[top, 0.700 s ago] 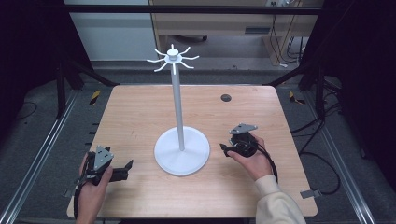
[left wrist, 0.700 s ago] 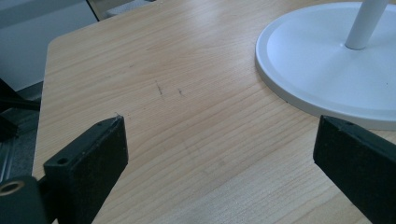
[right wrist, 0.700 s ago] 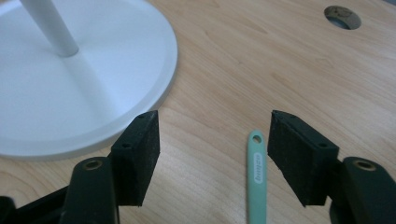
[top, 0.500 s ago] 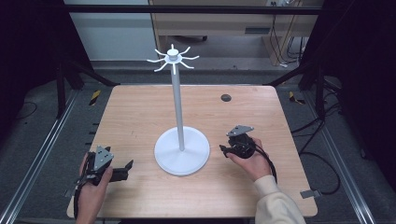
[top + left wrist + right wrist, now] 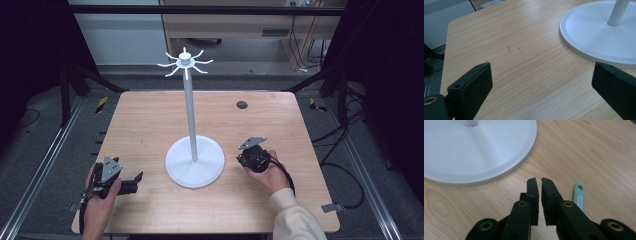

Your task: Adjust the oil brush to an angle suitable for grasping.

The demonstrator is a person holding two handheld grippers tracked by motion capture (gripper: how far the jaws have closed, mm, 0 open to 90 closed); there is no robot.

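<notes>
White stand point(image 5: 194, 159), round base, hooked top.

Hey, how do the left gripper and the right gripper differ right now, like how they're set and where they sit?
The left gripper has its jaws spread wide apart; the right gripper has its jaws nearly together with nothing between them. In the high view, the left gripper sits by the table's near left corner, the right gripper just right of the white stand's base. Both are hand-held, black and low over the table.

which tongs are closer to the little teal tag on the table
Right. The right tongs sit just beside the teal tag, jaws almost closed. The left tongs are across the white stand base, far from it.
</notes>
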